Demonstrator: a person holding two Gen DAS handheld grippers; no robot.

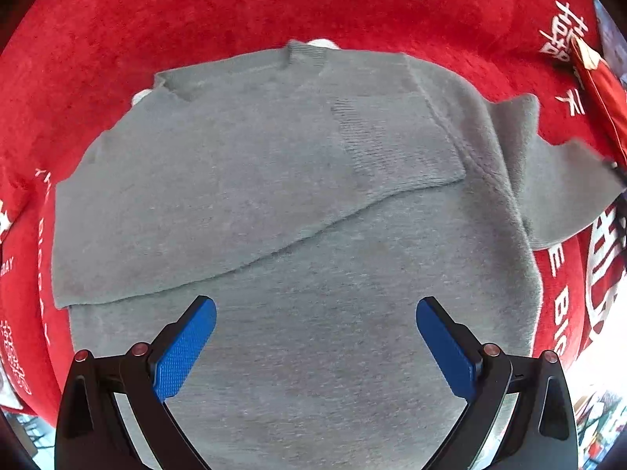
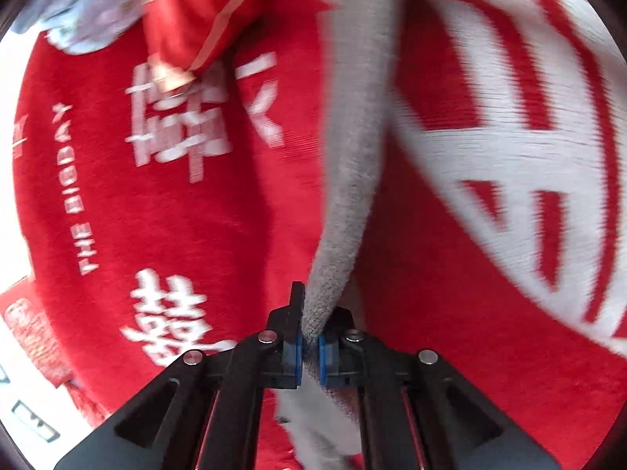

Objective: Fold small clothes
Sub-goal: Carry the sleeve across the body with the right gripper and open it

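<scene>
A grey sweater point(image 1: 298, 203) lies spread on a red blanket point(image 1: 117, 39) with white lettering, filling the middle of the left wrist view, one sleeve folded across its body. The left gripper point(image 1: 315, 337) hangs above its lower part, jaws wide apart and empty. The right gripper point(image 2: 309, 352) is clamped on the other sleeve point(image 2: 348, 180), which stretches up the frame.

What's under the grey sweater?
A red blanket with white writing lies under the grey sweater, showing around its edges. The sweater covers the blanket's middle, so anything else beneath can't be seen.
</scene>
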